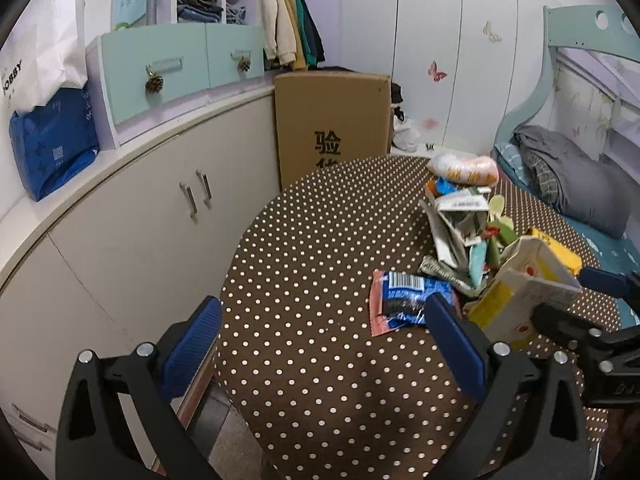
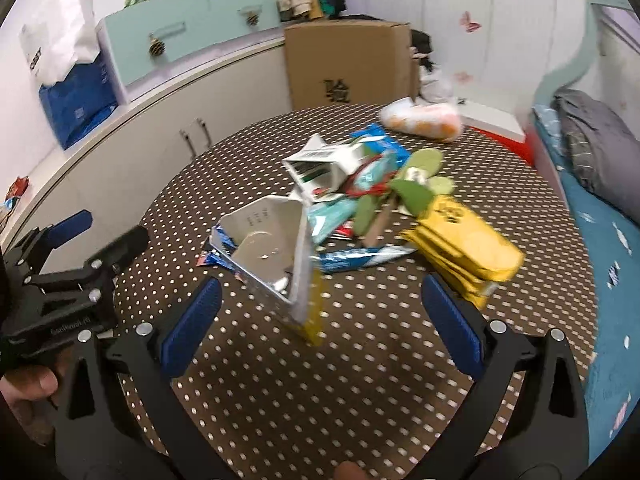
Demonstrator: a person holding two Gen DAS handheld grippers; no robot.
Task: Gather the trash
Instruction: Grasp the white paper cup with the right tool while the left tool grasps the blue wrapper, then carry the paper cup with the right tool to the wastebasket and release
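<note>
Round table w/ brown polka-dot cloth (image 1: pixel 304 240), trash heaped on its right half. L gripper (image 1: pixel 320 344) wide open, nothing between blue pads, hovering over near-left part of cloth; blue snack wrapper (image 1: pixel 404 300) lying flat just ahead of its right finger (image 1: pixel 456 344), touching or not, can't tell. R gripper (image 2: pixel 320 320) also spread wide, empty. Opened yellow-and-white carton (image 2: pixel 276 256) standing tilted on cloth btwn R fingers and slightly ahead, open mouth facing camera, closer to left pad (image 2: pixel 192 324) than right, not clamped. Yellow pouch (image 2: pixel 464 248) lying flat just beyond right pad. Behind carton: pile of crumpled white box (image 2: pixel 320 168), teal and blue wrappers, green leaf-shaped scraps (image 2: pixel 416 192), all overlapping. Orange-and-white bag (image 2: pixel 420 120) at far edge, apart from pile. In left wrist view, same carton (image 1: pixel 532 280) seen at right w/ R gripper's blue finger poking out from behind it. Cardboard box (image 1: pixel 332 120) on floor behind table, cream cabinets (image 1: pixel 140 220) to left, bed (image 1: pixel 600 208) to right.
</note>
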